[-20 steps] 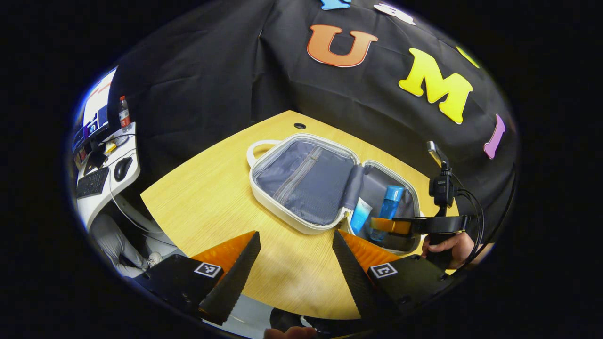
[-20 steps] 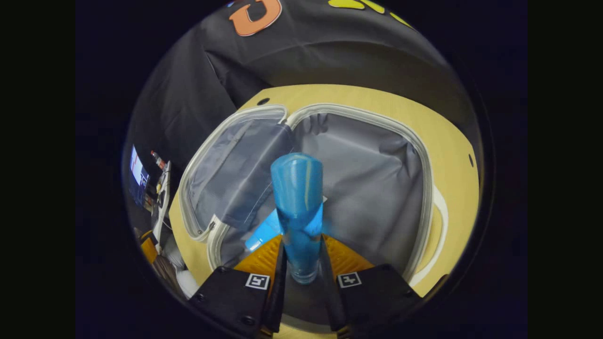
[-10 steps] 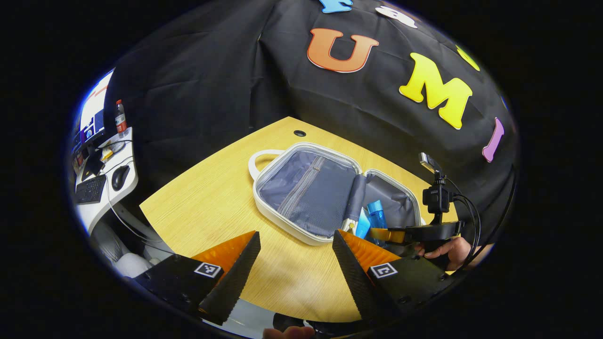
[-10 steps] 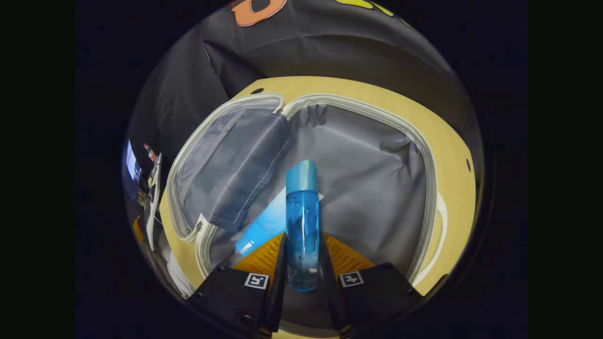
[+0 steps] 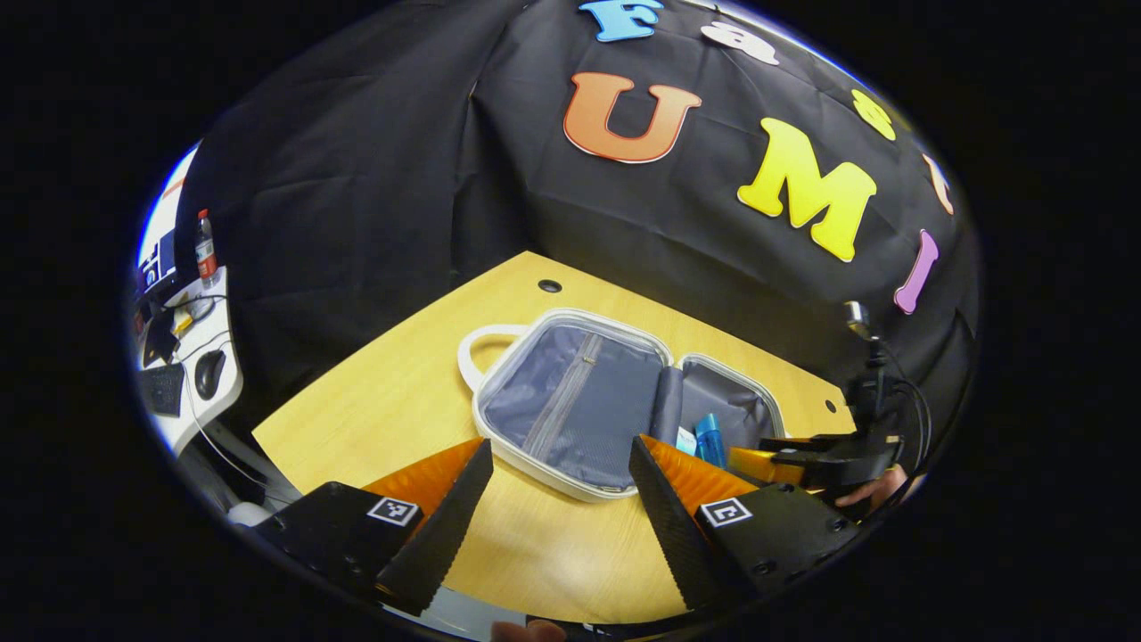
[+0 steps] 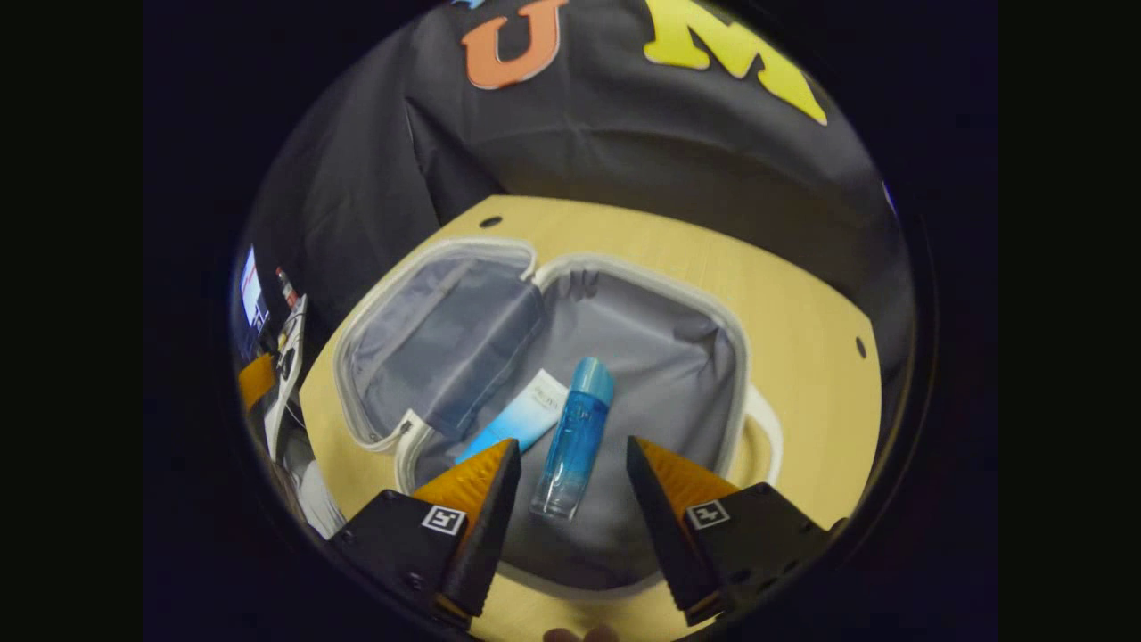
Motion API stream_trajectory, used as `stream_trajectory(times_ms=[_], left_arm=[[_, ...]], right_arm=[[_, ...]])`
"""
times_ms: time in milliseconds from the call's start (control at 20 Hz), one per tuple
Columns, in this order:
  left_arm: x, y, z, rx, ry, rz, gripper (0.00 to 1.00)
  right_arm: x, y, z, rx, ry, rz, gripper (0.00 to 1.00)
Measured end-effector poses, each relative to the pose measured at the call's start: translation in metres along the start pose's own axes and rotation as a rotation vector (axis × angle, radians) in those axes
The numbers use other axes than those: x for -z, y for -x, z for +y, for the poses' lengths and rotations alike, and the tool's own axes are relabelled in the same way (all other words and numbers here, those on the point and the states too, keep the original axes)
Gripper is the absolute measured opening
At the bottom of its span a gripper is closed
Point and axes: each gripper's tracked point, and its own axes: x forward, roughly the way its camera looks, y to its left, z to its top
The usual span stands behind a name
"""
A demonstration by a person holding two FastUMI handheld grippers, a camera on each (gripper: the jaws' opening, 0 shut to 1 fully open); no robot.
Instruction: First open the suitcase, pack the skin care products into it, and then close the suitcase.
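**Bottle released into the case; packing looked done, closing next**

Right gripper (image 6: 566, 468) had let go: jaws stood spread, nothing between them, low centre of the right gripper view. A second ago, and half a second ago too, they were clamped on the clear blue plastic bottle with the blue cap (image 6: 573, 437). That bottle now lay loose on the grey lining, just above the fingertips, cap pointing up-frame, not touching either finger. The gripper had also backed off, since the case looked smaller in the frame than before.

Beside the bottle, to its left and touching or nearly so, lay the pale blue-and-white squeeze tube (image 6: 517, 424). Both sat in the right-hand half of the open white-rimmed, grey-lined zip suitcase (image 6: 738, 357). Its other half, with the zipped pocket, lay flat at centre-left.

Left gripper (image 5: 560, 473) was also spread and empty, low centre of the left gripper view, hovering over the light wooden table (image 5: 392, 392) in front of the case. It had lifted or tilted slightly; the case sat lower in that frame than before. There the bottle (image 5: 710, 439) showed right of centre, with the right gripper (image 5: 758, 459) just beside it.

My read: both products were in and no more were visible on the table. Remaining work was to fold one half over and close the case.
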Motion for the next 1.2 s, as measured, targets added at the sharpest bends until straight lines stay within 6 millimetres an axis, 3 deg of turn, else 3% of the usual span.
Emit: stream_trajectory(times_ms=[50,300,550,750,900,1200], left_arm=[[-0.005,0.0,0.006,-0.003,-0.008,-0.008,0.99],[-0.025,-0.013,0.033,0.037,0.014,-0.034,0.98],[-0.023,-0.054,0.054,0.196,0.184,0.014,0.98],[-0.03,-0.105,0.085,0.284,0.398,0.035,0.98],[-0.031,-0.142,0.098,0.34,0.522,0.056,0.96],[-0.028,-0.202,0.105,0.366,0.763,0.092,0.94]], right_arm=[[-0.007,0.016,-0.004,0.01,0.006,-0.048,0.74],[-0.028,0.098,-0.018,0.069,0.006,-0.284,0.76],[-0.028,0.155,-0.027,0.084,0.043,-0.368,0.78],[-0.031,0.177,-0.04,0.144,0.086,-0.377,0.78],[-0.028,0.182,-0.048,0.182,0.093,-0.362,0.76],[-0.023,0.184,-0.061,0.245,0.086,-0.328,0.76]])
